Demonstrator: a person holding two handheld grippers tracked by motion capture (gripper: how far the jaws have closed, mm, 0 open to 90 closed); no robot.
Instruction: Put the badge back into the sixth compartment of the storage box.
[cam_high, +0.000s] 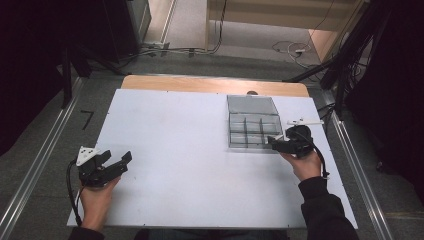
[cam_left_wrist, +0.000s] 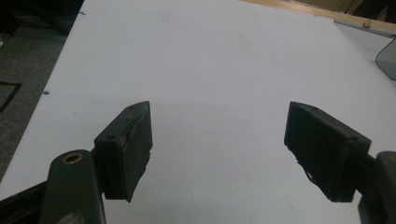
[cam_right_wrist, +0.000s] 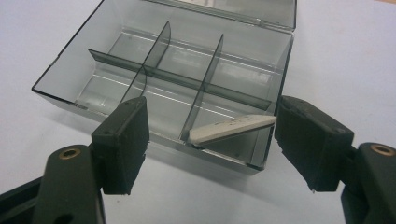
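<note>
A flat white stick lies in the clear plastic box, in the compartment nearest the right gripper. In the right gripper view its long axis runs roughly sideways across that compartment, tilted: one end sits low near the divider, the other rises toward the box's outer wall. I cannot tell whether that raised end touches the wall.

There is one stick, one box with six compartments and its lid folded open at the back, and two grippers, one in each hand.

The right gripper's jaws stand partly apart, one on either side of the near corner of the box, and grasp nothing; the stick lies beyond them, untouched as far as I can see. In the high view this gripper hovers just at the box's near right corner.

The left gripper rests well apart from the box, near the left edge of the white table, jaws spread wide over bare surface, holding nothing.
</note>
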